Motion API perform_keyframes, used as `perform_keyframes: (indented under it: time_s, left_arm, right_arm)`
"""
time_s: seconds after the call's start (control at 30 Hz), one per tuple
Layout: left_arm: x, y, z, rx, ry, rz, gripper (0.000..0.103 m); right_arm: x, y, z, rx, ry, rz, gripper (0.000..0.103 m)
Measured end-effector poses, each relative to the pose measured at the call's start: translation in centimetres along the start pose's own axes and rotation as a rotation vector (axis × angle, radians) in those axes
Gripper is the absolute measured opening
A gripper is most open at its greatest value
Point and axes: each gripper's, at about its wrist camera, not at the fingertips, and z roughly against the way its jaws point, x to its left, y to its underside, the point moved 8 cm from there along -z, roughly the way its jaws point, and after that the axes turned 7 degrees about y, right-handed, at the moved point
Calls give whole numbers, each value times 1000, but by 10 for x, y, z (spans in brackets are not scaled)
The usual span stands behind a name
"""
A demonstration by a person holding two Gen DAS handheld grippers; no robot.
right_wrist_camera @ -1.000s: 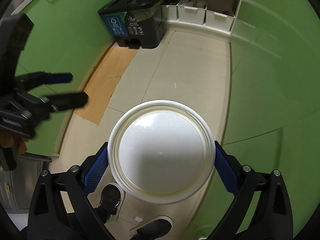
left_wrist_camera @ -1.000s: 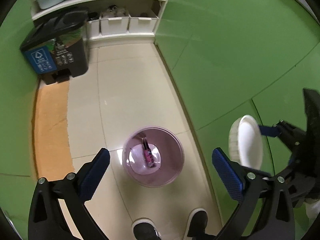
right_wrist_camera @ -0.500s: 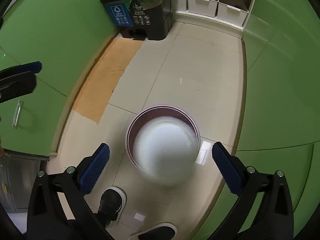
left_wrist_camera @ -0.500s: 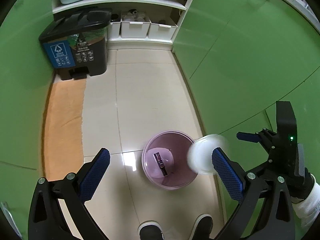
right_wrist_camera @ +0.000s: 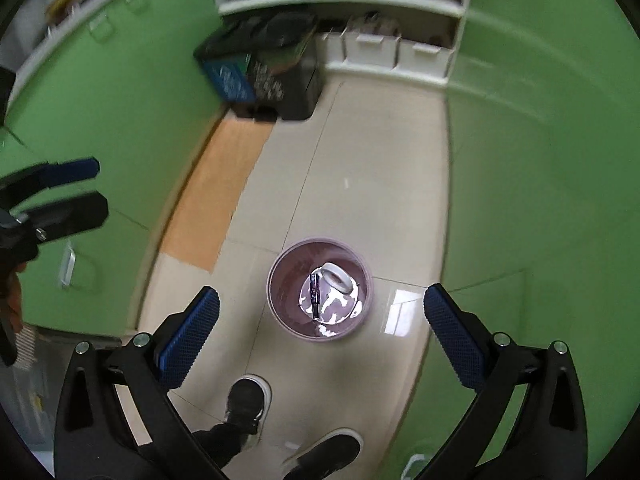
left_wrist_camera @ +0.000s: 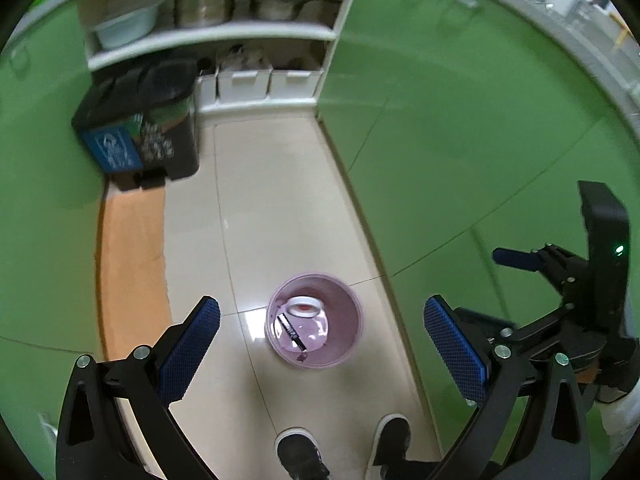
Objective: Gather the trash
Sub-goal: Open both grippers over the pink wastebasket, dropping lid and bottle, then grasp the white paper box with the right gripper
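Left wrist view: left gripper (left_wrist_camera: pixel 320 344) spread wide, nothing between its blue pads (left_wrist_camera: pixel 190 350). Purple bin (left_wrist_camera: pixel 352 334) sits on the tile floor (left_wrist_camera: pixel 272 208) straight below, framed between the two fingers but well apart from them. Inside the bin: white lid (left_wrist_camera: pixel 305 306) at the far side, a dark marker-like stick (left_wrist_camera: pixel 292 332) lying diagonally beside it. Only this view shows the right gripper (left_wrist_camera: pixel 472 284) from the side, off to the right against the green cabinets (left_wrist_camera: pixel 460 128), with empty jaws. Both shoes (left_wrist_camera: pixel 300 456) at the bottom edge.

Right wrist view: right gripper (right_wrist_camera: pixel 320 332) spread wide and empty; its jaws have just been opening, and nothing is between them. Bin (right_wrist_camera: pixel 280 308) again below and ahead, centred between the fingers, no contact. Lid (right_wrist_camera: pixel 338 276) looks tilted, leaning on the far-right wall, stick (right_wrist_camera: pixel 315 295) touching its left side. This view alone shows the left gripper (right_wrist_camera: pixel 84 194) at the left edge, jaws apart, plus a hand (right_wrist_camera: pixel 10 300) on its grip. Black recycling bin (right_wrist_camera: pixel 264 72) and cardboard sheet (right_wrist_camera: pixel 216 196) far ahead-left, blurred.
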Motion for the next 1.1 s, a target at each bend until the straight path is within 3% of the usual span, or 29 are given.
perform_keyframes:
  time_s: [0.3,0.5,0.83,1.1]
  left_arm:
    - [-121,-50,141,14,7,-137,98]
    - [-209,-78,196,0,73,-266,98]
    - [-350,-92,203,15,227,-500,98]
    - [-448,-80,189,40,307,-645,98]
  right_arm:
    - [-38,-5,221,-76,37,-151,100]
    - [-80,21,335,-128,107,-269,100]
    - [-188,114,435,-192,288,-563,100]
    - [-248,186,477,-217,395,-703,100]
